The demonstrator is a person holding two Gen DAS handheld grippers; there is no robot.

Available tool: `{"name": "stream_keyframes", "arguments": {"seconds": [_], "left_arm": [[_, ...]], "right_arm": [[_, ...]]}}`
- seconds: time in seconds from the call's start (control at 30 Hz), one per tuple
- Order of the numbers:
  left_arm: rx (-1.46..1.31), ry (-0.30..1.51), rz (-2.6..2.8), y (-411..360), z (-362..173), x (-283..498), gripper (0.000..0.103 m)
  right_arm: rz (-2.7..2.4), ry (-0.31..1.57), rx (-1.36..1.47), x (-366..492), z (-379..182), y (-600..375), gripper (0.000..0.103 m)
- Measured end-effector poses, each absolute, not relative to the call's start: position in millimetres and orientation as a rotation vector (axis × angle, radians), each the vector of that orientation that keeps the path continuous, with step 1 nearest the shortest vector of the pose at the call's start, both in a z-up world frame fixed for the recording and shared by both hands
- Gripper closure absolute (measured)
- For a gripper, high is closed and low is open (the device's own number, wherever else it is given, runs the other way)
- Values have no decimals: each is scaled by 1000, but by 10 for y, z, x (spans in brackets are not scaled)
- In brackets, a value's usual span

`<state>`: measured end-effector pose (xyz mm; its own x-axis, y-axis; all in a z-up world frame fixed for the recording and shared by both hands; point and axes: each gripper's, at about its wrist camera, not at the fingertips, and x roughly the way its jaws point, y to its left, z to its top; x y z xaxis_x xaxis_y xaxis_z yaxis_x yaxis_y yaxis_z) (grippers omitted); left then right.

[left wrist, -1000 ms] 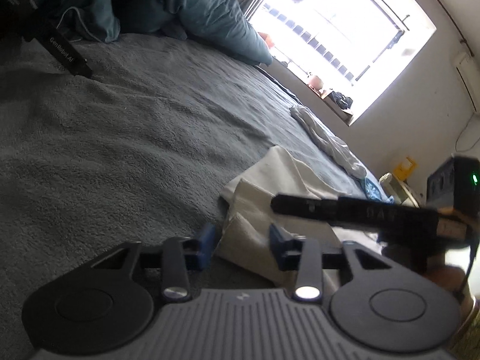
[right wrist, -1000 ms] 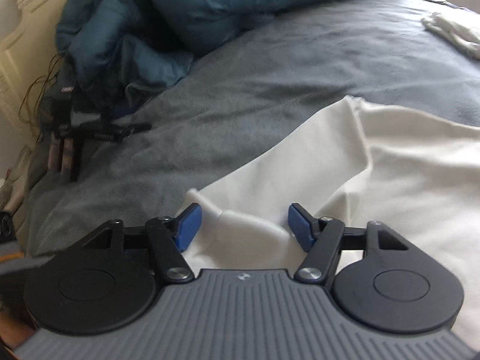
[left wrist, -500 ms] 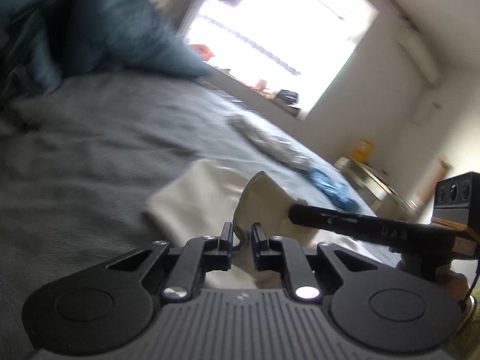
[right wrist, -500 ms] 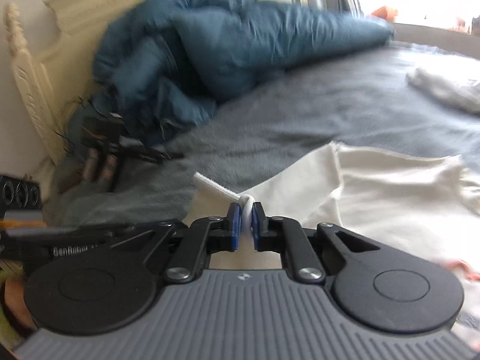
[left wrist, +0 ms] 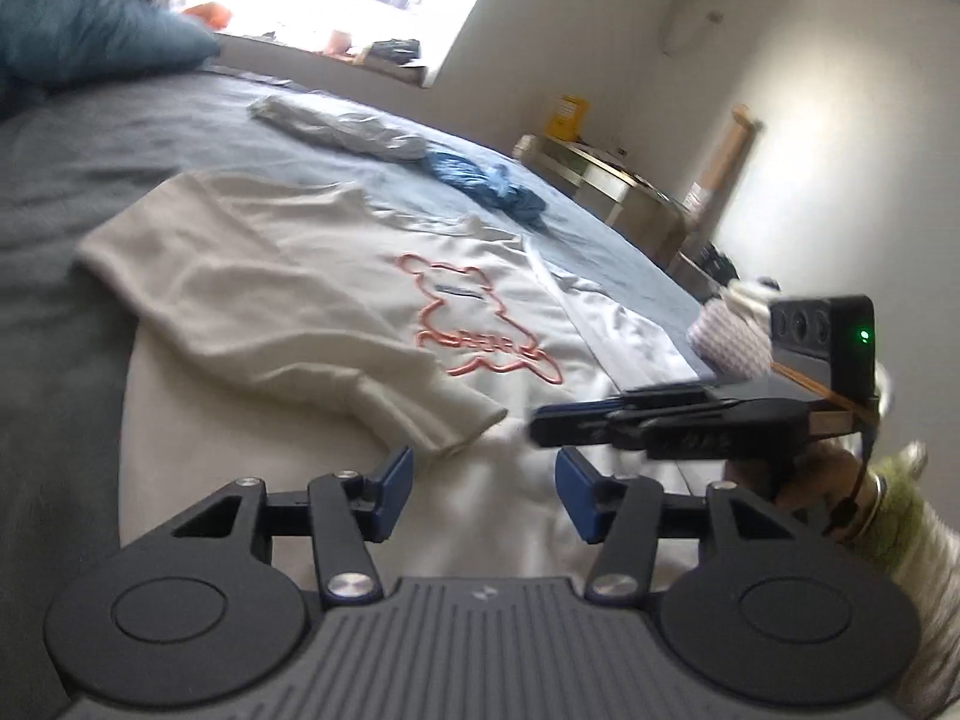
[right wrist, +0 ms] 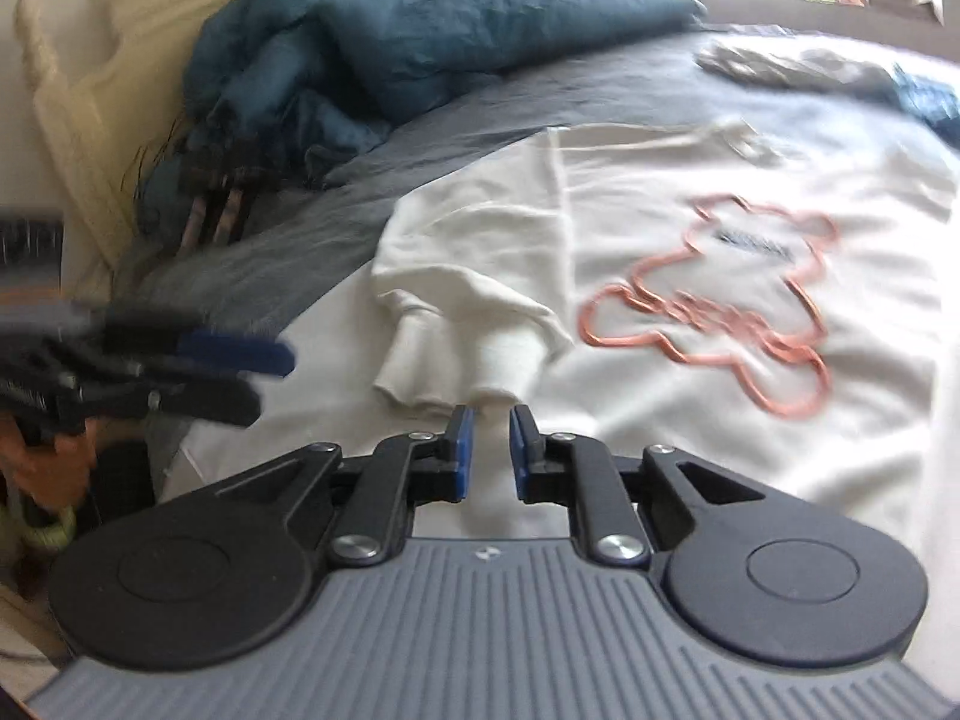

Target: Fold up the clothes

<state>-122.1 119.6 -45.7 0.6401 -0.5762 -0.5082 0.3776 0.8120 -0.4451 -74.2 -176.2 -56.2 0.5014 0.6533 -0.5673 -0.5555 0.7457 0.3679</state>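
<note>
Lying just beyond both opening grippers' fingertips, unpinched: sweatshirt [left wrist: 288, 276] cuff.

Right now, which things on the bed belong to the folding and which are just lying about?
For the folding:
- white sweatshirt with its sleeve folded in
- left gripper, jaws opening, nothing between them
- right gripper, jaws opening, nothing between them

Just lying about:
- blue duvet
- grey garment
- blue garment
</note>
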Motion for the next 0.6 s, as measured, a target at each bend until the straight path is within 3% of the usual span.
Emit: {"name": "stream_keyframes", "arguments": {"seconds": [0.17,0.3,0.57,0.6], "left_arm": [[-537,752,-441,1393,-601,-907,45],[-736,873,-427,1480,-819,-524,45],[-725,907,-372,1386,-934,-336,64],[-711,904,-368,1357,-930,-336,73]], "right_arm": [[727,769,414,-461,-546,-1904,69],[696,827,458,-272,-699,-1762,62],[737,924,472,-124,-892,-1654,62],[752,929,467,-113,-888,-1638,63]]}}
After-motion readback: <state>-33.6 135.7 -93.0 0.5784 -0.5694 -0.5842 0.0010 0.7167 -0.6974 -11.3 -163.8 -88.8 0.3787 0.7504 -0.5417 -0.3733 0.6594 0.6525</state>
